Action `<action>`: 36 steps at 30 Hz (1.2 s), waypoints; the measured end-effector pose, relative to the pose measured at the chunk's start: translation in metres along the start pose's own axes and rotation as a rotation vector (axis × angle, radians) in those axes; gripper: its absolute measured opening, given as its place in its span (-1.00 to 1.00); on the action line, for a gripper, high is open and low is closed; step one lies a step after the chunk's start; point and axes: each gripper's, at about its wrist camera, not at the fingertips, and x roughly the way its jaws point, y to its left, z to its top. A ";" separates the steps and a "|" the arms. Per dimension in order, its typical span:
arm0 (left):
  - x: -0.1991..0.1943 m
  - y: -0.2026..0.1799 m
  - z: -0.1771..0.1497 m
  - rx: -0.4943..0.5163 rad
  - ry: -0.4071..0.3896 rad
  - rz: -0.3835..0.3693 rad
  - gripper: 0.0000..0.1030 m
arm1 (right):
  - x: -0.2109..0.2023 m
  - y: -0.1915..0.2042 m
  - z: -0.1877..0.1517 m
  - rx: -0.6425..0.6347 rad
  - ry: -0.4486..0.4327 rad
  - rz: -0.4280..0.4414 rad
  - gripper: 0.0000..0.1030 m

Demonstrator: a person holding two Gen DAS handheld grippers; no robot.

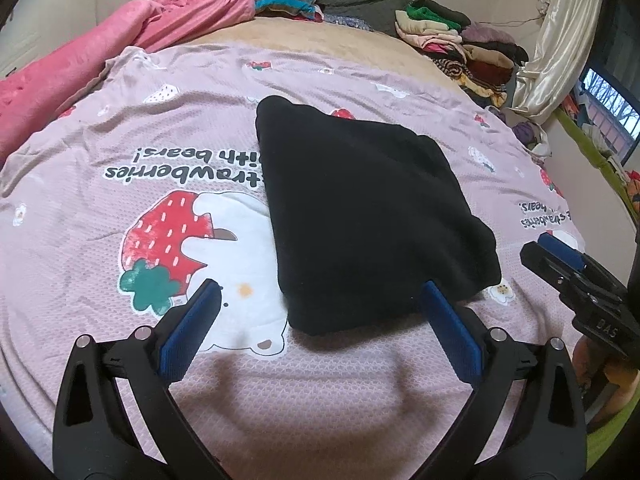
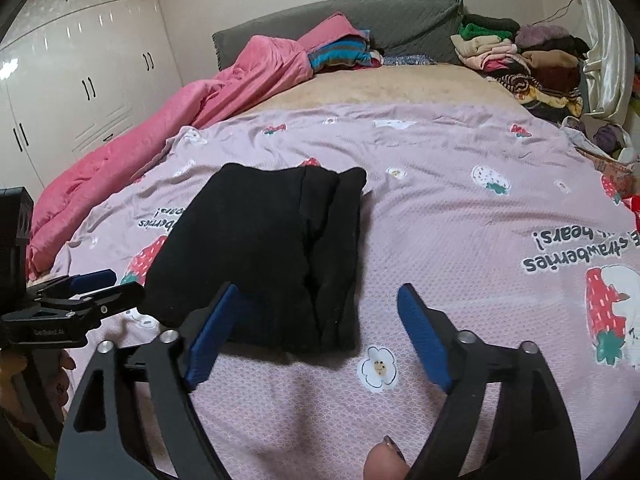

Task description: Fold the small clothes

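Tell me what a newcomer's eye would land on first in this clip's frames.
The folded black garment stands out first, lying mid-bed on the pink strawberry-and-bear sheet. Next come the open left gripper and right gripper, both at its near edge and holding nothing. Behind, a pink blanket runs along the left, and piled clothes sit at the far right.

I read upside-down "strawberries … with bears!" printed on the pink bedsheet at nine o'clock, and "DAS" on the right gripper at three o'clock.
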 end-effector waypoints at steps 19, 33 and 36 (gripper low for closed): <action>-0.049 0.002 -0.017 0.044 -0.081 0.002 0.82 | -0.055 0.035 -0.015 -0.047 -0.116 -0.004 0.91; -0.084 0.022 -0.045 0.050 -0.157 0.021 0.82 | -0.078 0.052 -0.055 -0.042 -0.153 -0.041 0.91; -0.086 0.025 -0.054 0.052 -0.164 0.037 0.82 | -0.081 0.056 -0.065 -0.046 -0.166 -0.057 0.91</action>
